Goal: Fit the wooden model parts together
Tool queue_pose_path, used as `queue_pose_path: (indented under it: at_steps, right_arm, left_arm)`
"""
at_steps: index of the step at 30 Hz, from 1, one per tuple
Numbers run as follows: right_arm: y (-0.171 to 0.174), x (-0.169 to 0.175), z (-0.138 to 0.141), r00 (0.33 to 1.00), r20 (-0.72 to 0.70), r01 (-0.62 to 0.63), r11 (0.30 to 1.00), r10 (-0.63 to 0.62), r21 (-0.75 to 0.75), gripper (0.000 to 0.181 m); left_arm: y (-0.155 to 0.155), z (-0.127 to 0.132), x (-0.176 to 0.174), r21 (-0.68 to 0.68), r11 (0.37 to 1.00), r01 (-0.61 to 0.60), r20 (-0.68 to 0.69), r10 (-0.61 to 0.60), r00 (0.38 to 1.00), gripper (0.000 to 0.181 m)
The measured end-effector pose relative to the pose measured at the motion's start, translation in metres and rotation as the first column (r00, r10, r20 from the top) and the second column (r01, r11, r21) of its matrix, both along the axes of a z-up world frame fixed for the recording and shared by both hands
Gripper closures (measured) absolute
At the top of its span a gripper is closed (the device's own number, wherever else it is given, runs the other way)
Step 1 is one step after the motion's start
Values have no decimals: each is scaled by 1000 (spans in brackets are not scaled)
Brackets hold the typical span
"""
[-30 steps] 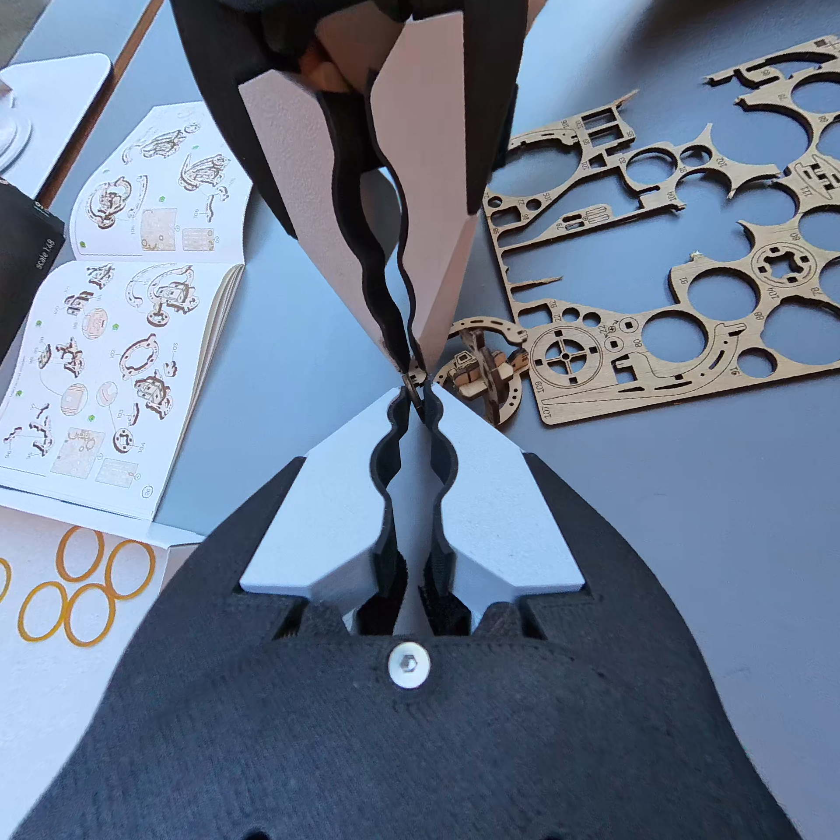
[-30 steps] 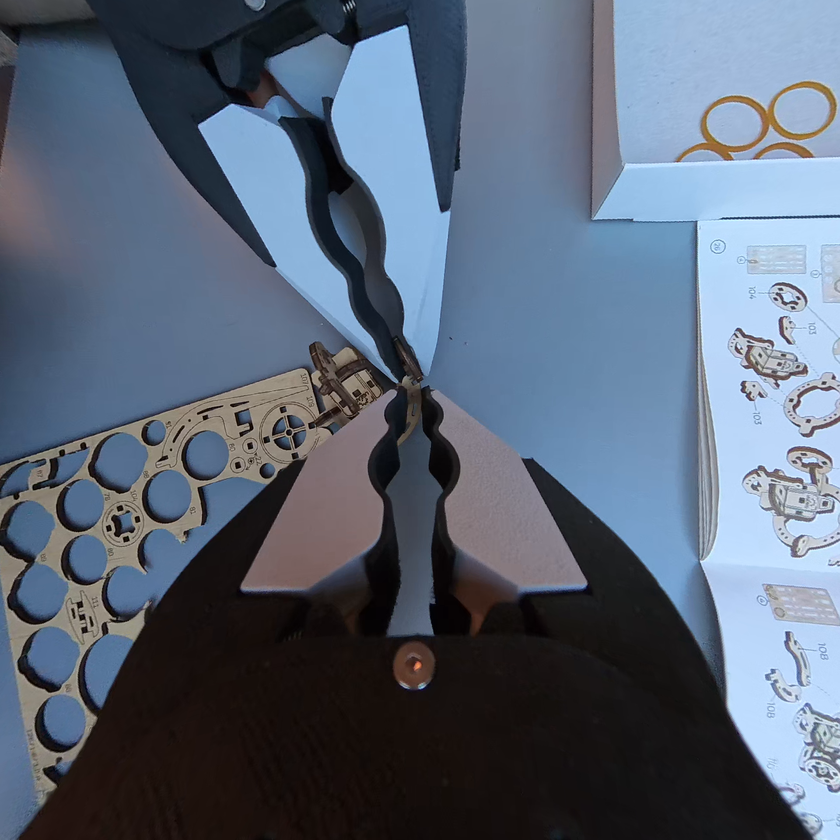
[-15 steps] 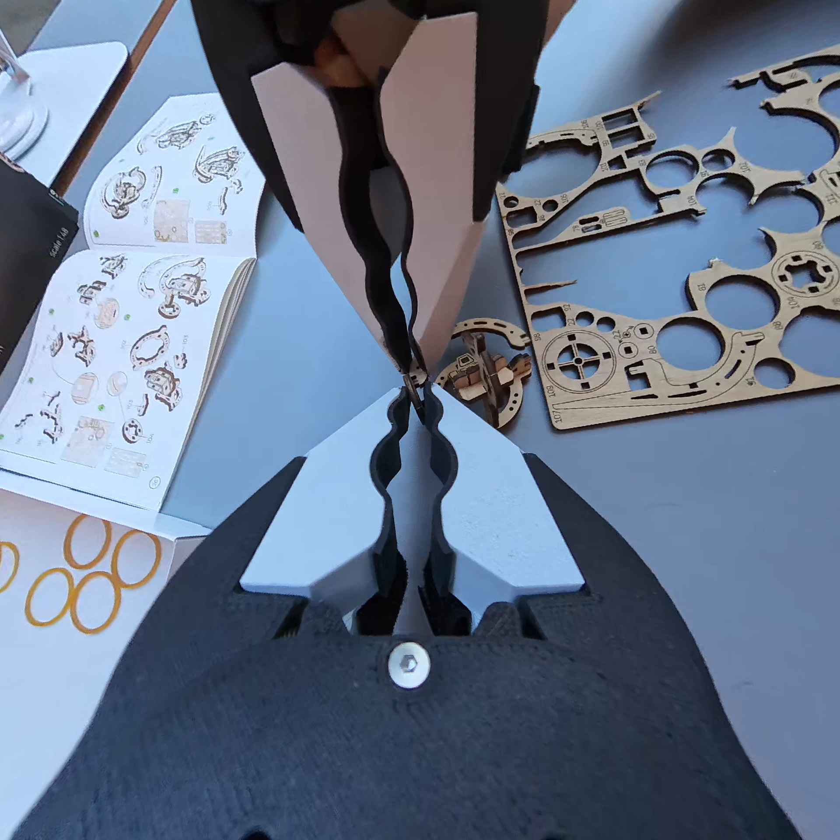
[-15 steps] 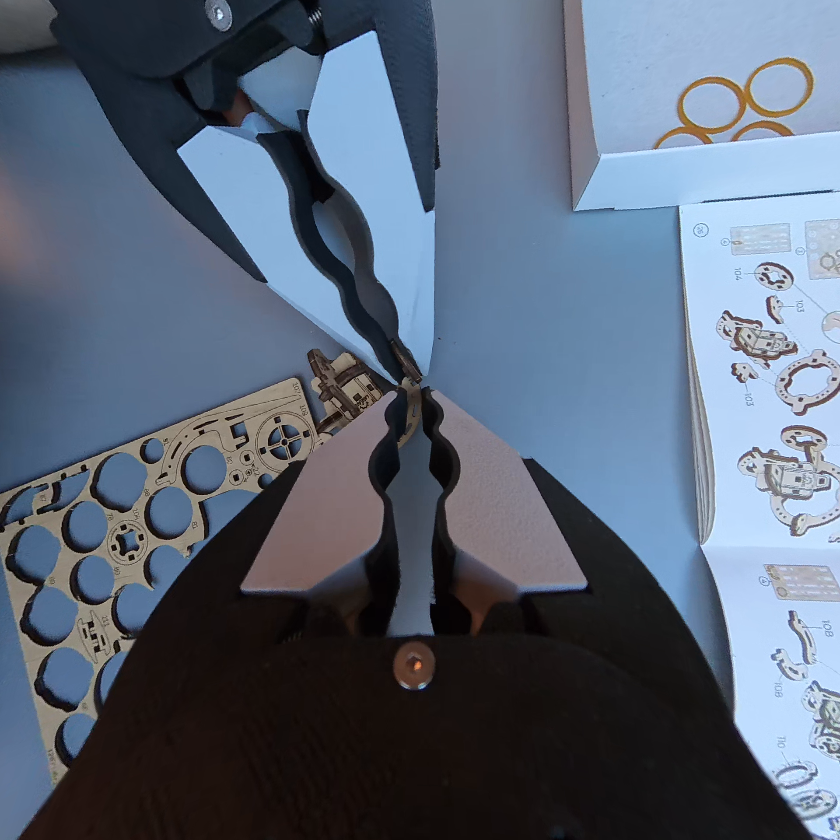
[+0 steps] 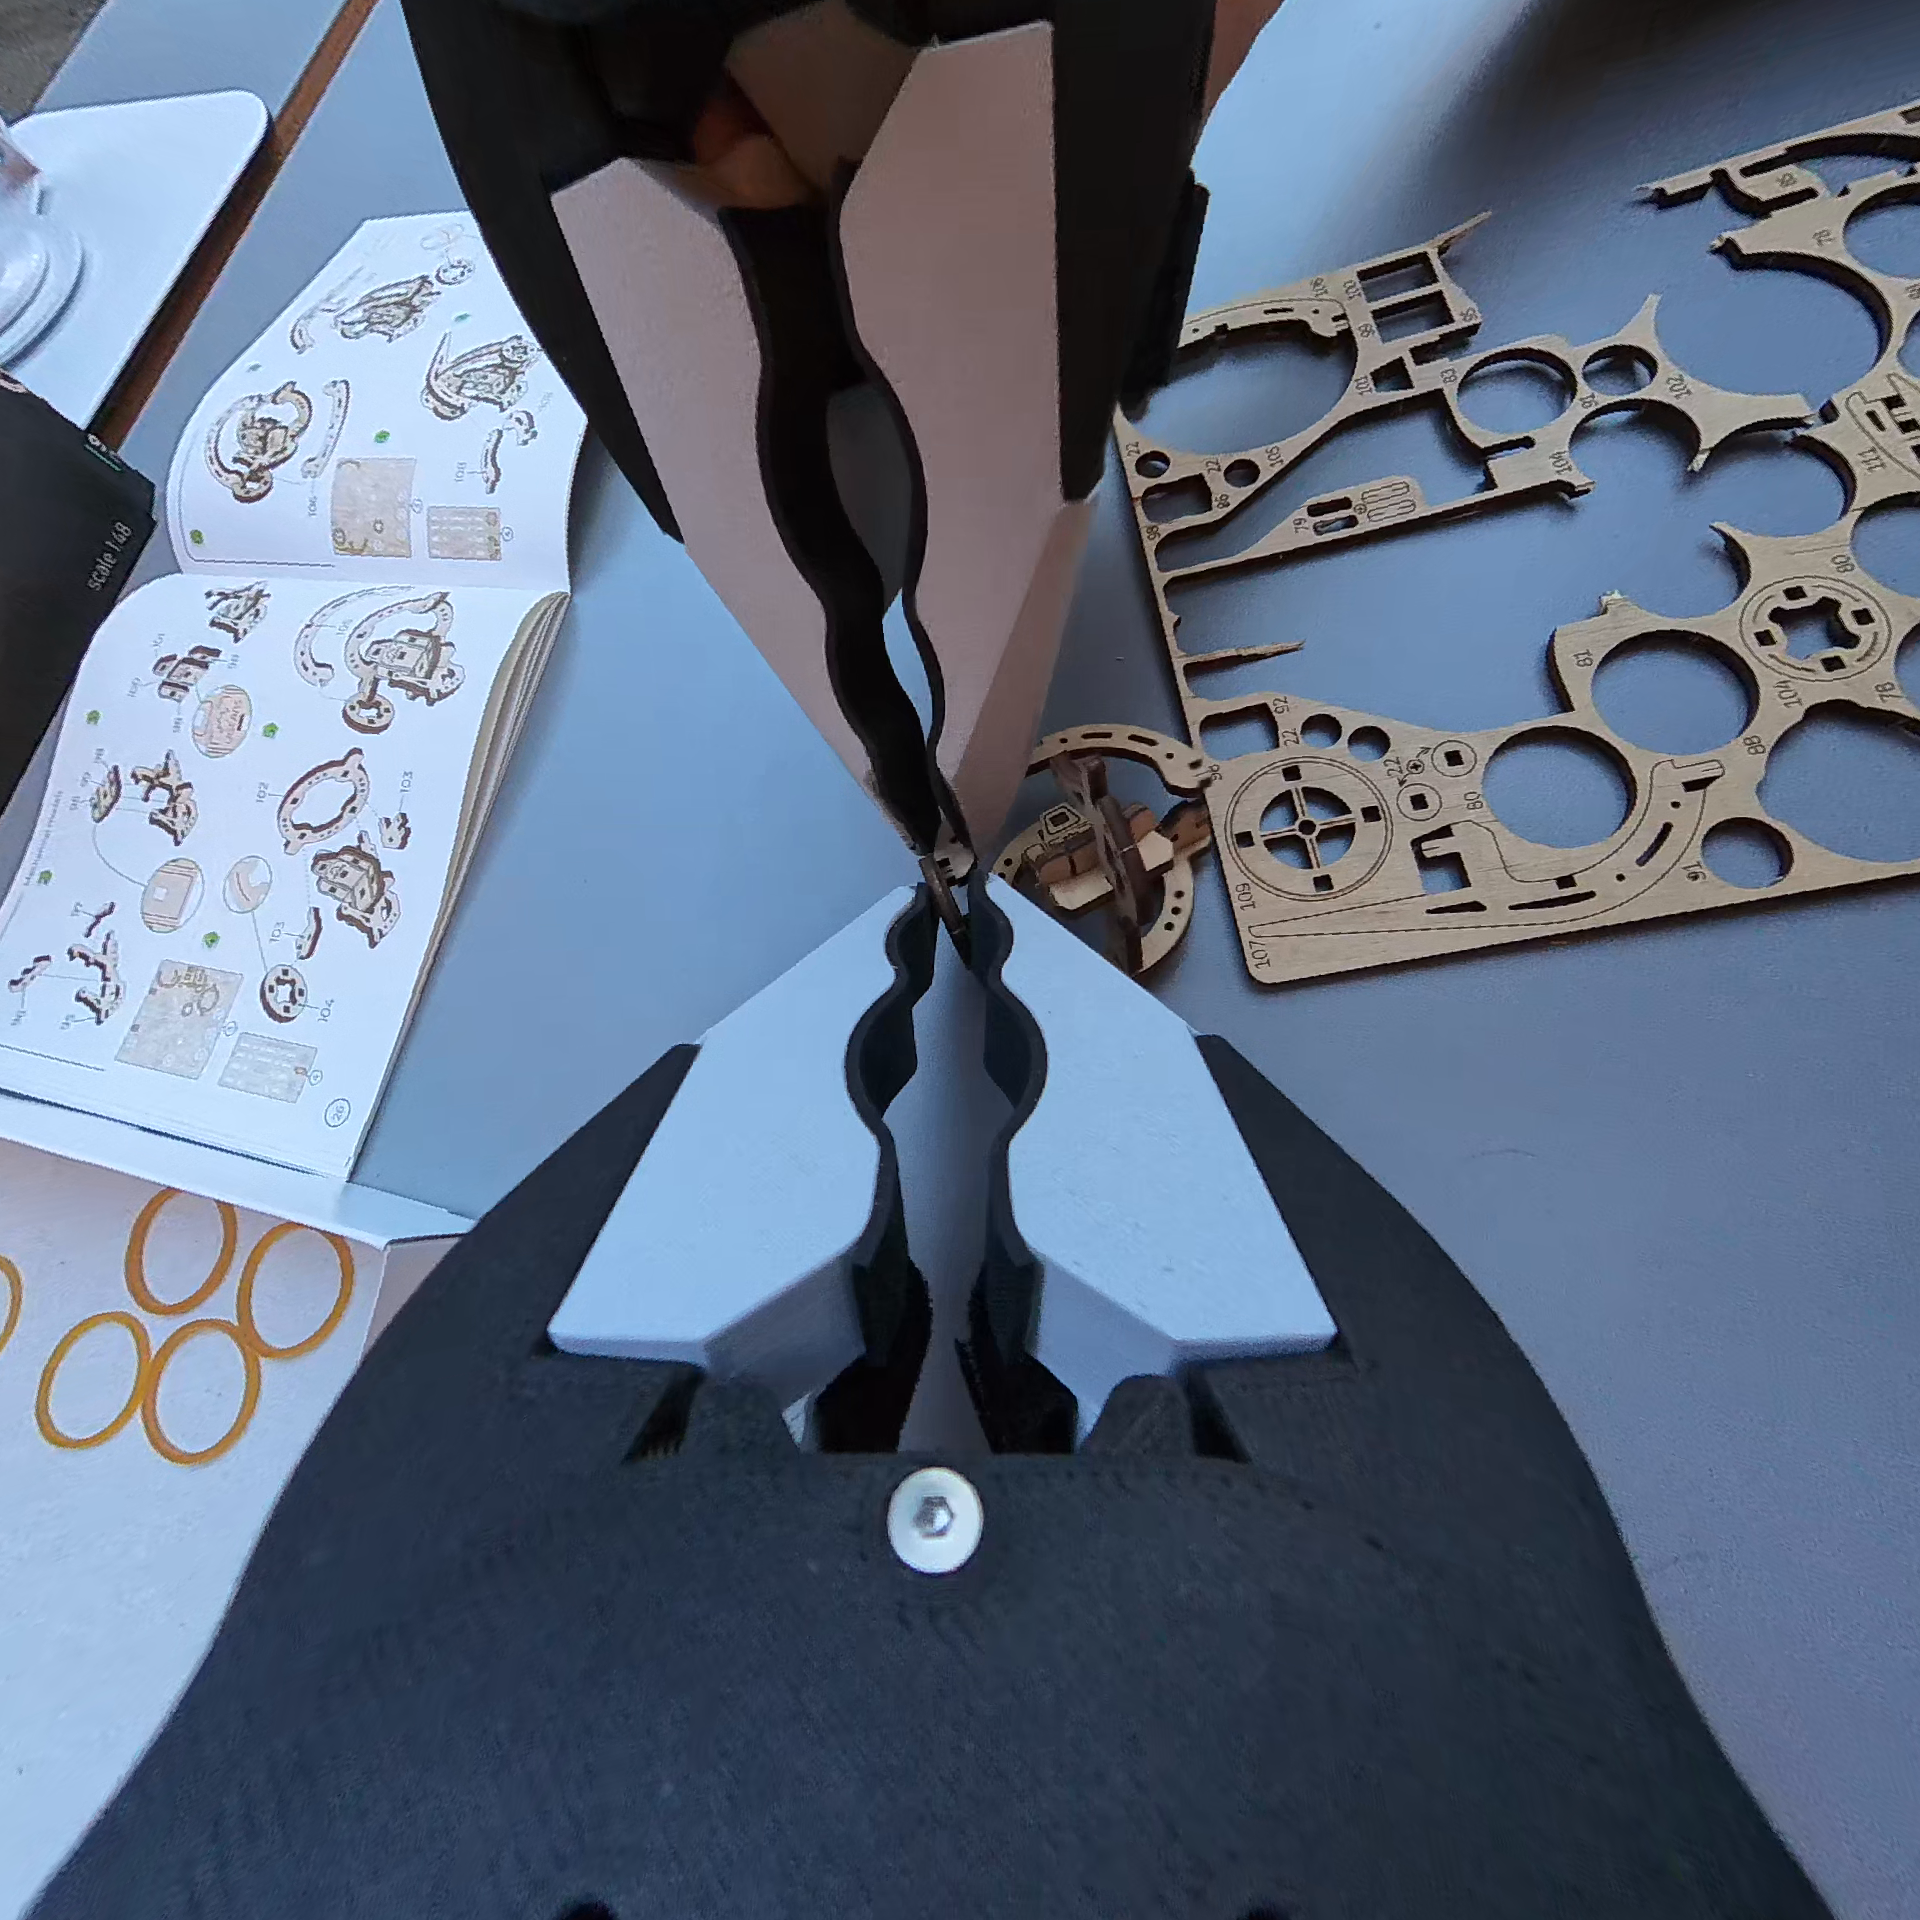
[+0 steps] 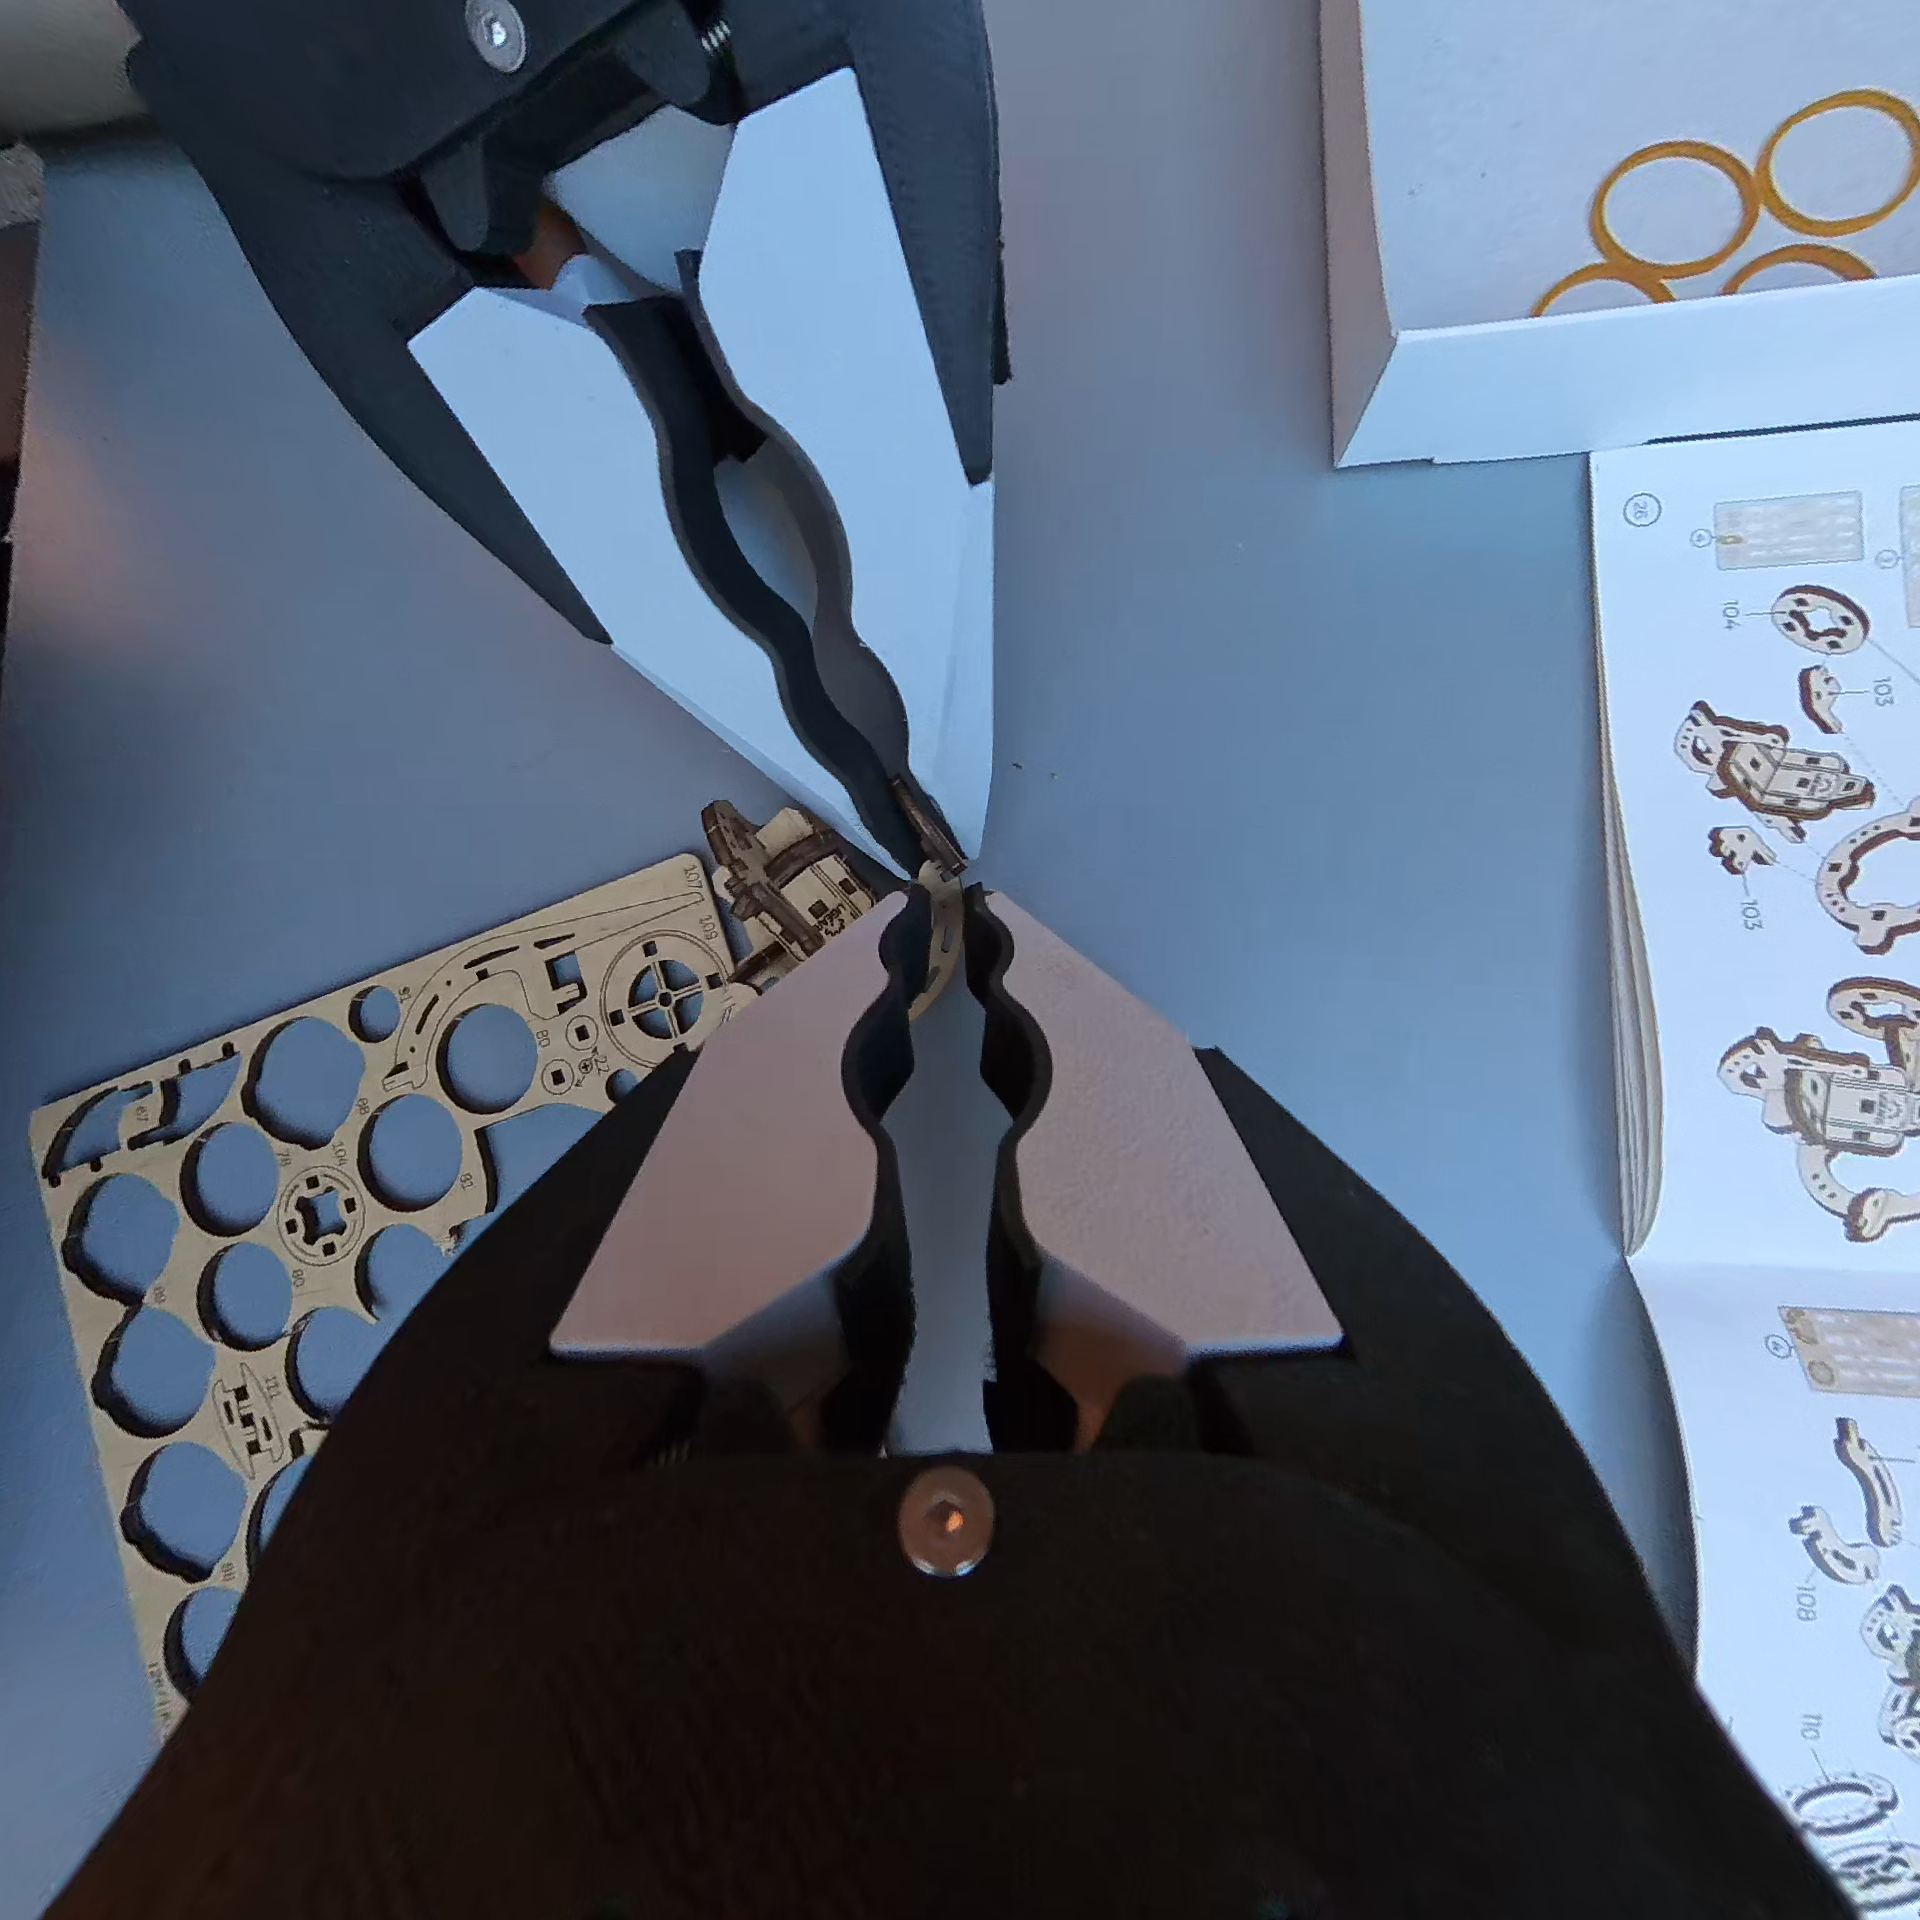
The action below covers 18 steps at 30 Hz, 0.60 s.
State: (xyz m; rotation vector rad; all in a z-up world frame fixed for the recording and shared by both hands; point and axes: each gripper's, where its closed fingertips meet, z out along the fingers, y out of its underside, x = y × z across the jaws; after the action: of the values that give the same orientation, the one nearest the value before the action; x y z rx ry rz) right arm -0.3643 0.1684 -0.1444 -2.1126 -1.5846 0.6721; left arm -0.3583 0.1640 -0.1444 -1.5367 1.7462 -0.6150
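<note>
Because both wooden parts are thin, light, brittle plywood, grip each by its flat faces near the joint. Left gripper (image 5: 951, 914) is clenched on a small dark piece (image 5: 948, 902); right gripper (image 6: 940, 902) is clenched on a pale curved piece (image 6: 940, 951). They meet tip to tip above the grey table (image 5: 1558, 1195).

open instruction booklet (image 5: 249, 727), white box (image 6: 1621, 343), yellow rubber bands (image 5: 187, 1320)
</note>
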Motion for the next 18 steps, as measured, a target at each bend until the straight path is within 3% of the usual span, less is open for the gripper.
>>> queue_pose_path:
  at_steps: [18]
  right_arm:
    - [0, 0, 1, 999, -33, 23, 998, -24, -54, 177]
  left_arm:
    - [1, 1, 0, 35, 999, 8, -2, -8, 1000, 177]
